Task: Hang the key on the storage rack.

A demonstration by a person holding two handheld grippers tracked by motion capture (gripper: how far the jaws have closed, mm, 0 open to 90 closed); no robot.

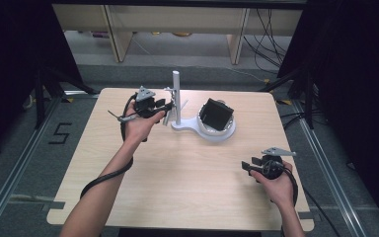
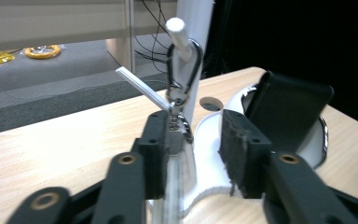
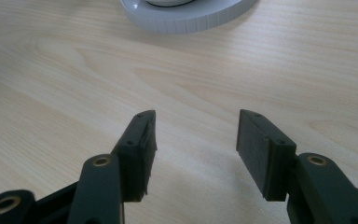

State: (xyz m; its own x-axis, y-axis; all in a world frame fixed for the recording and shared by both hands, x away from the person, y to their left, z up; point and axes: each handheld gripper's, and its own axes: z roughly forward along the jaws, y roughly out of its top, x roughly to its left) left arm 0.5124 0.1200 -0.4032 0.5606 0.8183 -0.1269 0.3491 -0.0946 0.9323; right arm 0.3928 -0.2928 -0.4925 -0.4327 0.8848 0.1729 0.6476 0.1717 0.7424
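The carabiner (image 2: 182, 65) with its keys hangs on the white stand's (image 1: 176, 94) peg, so the left claw (image 2: 193, 154) sits released right behind it. Right claw (image 3: 196, 149) rests open over the table (image 1: 177, 177), idle.

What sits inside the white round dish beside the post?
A black pouch stands tilted inside the white dish, leaning over its rim. The dish floor beneath it is covered.

One legible marking: the numeral "5" (image 1: 59, 133), formed in black tape on the grey floor (image 1: 10, 163), at 9 o'clock from the table (image 1: 187, 197).
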